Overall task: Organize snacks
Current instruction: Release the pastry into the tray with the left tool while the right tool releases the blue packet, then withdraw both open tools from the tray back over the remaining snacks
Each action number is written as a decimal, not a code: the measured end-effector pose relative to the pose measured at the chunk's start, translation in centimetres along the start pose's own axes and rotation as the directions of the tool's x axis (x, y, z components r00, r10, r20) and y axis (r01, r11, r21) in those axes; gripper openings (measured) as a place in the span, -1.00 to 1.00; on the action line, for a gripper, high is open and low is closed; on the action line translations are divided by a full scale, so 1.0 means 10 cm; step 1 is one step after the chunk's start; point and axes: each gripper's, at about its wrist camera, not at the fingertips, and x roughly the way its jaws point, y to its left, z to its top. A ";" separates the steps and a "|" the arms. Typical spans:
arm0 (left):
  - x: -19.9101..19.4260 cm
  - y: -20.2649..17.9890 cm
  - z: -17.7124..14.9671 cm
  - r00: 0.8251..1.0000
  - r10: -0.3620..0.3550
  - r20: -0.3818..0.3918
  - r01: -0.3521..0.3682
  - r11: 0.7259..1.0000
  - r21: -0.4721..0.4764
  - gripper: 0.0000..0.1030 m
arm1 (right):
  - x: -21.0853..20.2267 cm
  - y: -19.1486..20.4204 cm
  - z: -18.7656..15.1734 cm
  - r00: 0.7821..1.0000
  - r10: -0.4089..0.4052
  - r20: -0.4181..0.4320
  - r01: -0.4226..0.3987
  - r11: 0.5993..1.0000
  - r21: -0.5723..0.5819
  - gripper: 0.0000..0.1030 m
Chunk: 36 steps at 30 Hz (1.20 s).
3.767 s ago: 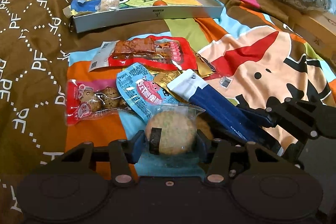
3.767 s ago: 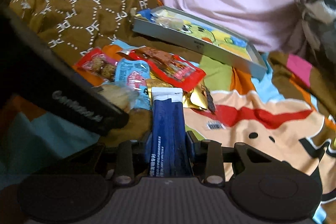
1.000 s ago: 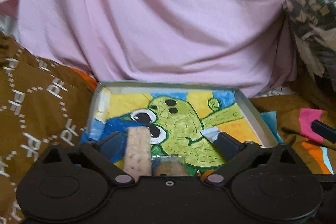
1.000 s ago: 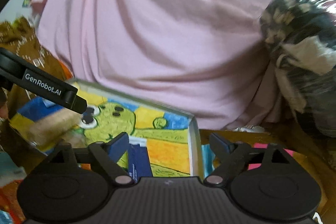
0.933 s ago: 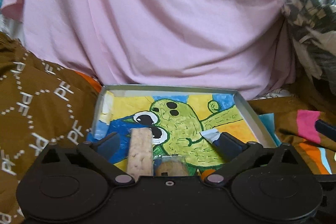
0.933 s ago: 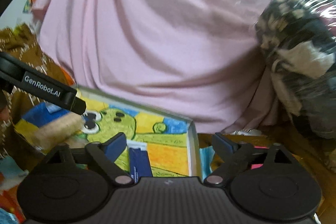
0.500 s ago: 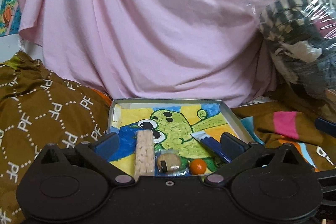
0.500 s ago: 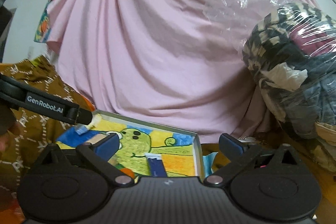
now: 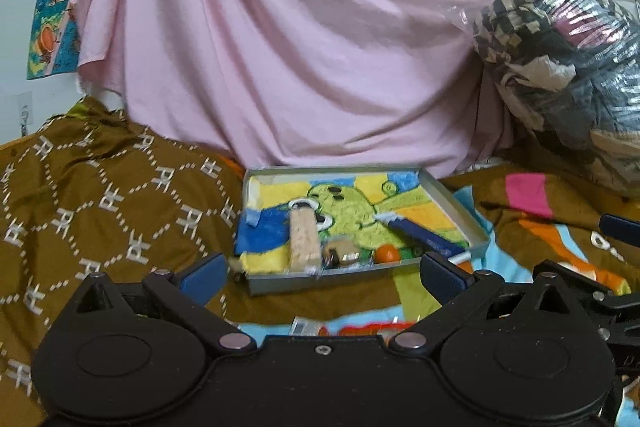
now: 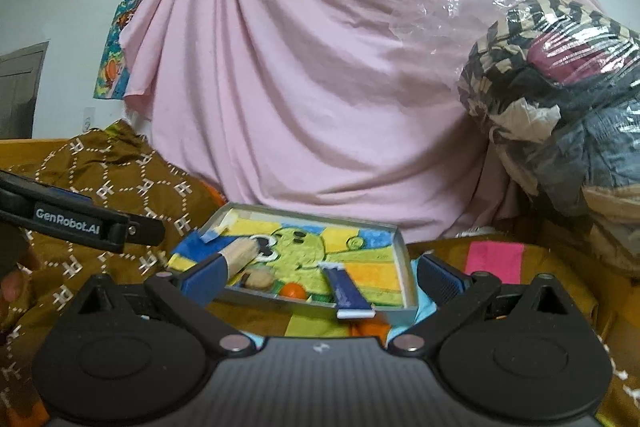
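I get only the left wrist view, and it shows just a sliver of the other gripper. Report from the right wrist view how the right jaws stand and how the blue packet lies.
Observer: The right gripper has its jaws spread wide, with nothing between them.
Operator: Now give me the packet.
Observer: The blue packet lies in the tray, but its white end sticks out over the near wall.
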 end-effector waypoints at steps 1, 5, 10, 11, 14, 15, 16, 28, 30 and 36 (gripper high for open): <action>-0.04 0.01 -0.04 1.000 0.002 -0.006 -0.002 1.000 0.003 0.98 | -0.03 0.02 -0.03 1.000 0.005 -0.009 -0.005 1.000 0.001 1.00; -0.18 0.06 -0.24 0.999 0.008 -0.034 -0.007 1.000 0.013 0.98 | -0.15 0.09 -0.18 0.998 0.021 -0.052 -0.020 1.000 0.014 1.00; -0.26 0.11 -0.48 0.996 0.007 -0.085 -0.005 1.000 0.027 0.98 | -0.23 0.17 -0.39 0.991 0.042 -0.129 -0.040 0.999 0.012 1.00; -0.25 0.11 -0.51 0.995 0.008 -0.095 -0.005 0.999 0.033 0.98 | -0.23 0.18 -0.43 0.988 0.045 -0.147 -0.044 0.999 0.009 1.00; -0.25 0.11 -0.63 0.992 0.006 -0.124 -0.002 0.999 0.039 0.98 | -0.23 0.22 -0.55 0.978 0.053 -0.202 -0.054 0.999 0.002 1.00; -0.24 0.11 -0.66 0.991 0.001 -0.136 0.004 0.999 0.038 0.98 | -0.23 0.23 -0.58 0.975 0.054 -0.215 -0.055 0.998 0.000 1.00; -0.23 0.11 -0.69 0.989 -0.004 -0.149 0.009 0.999 0.037 0.98 | -0.23 0.24 -0.61 0.971 0.055 -0.232 -0.057 0.998 -0.001 1.00; -0.04 0.17 -1.05 0.955 -0.043 -0.292 0.050 0.999 0.018 0.98 | -0.09 0.33 -0.91 0.919 0.092 -0.384 -0.088 0.996 0.027 1.00; -0.02 0.18 -1.08 0.951 -0.049 -0.307 0.056 0.998 0.016 0.98 | -0.04 0.34 -0.95 0.904 0.107 -0.414 -0.095 0.994 0.050 1.00; 0.05 0.19 -1.10 0.940 -0.071 -0.333 0.079 0.997 0.011 0.98 | 0.08 0.33 -1.06 0.868 0.129 -0.480 -0.082 0.990 0.118 1.00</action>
